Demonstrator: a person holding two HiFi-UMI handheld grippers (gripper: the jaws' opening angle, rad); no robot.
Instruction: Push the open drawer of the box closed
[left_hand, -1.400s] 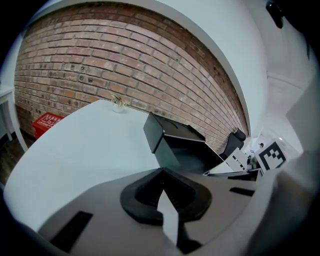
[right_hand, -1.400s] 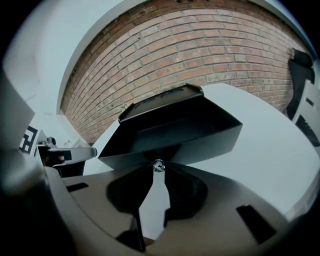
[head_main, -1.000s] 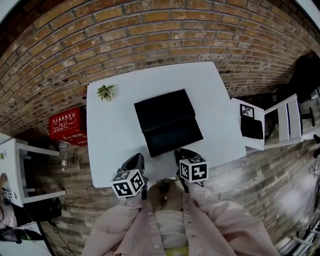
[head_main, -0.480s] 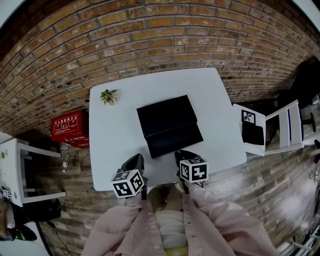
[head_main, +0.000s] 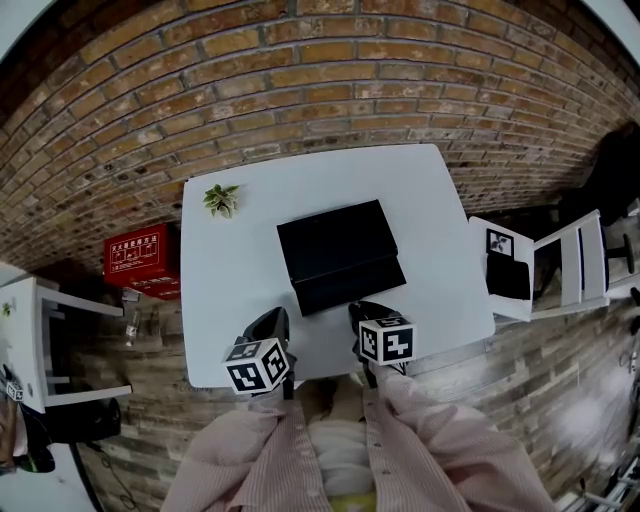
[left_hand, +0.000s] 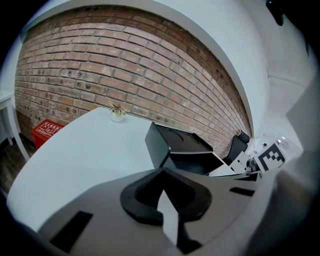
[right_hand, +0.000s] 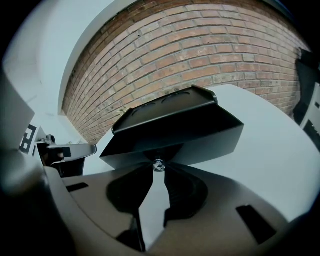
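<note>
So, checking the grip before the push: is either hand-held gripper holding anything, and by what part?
The right hand-held gripper pinches the drawer by its small metal knob; the left hand-held gripper holds nothing.

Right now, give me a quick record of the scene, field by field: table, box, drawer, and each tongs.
table: white
box: black, mid-table
drawer: open, pulled out toward the person
knob: small, metal, on the drawer front
right tongs: shut on the knob
left tongs: shut, empty, apart from the box
plant: small, far left corner of the table
</note>
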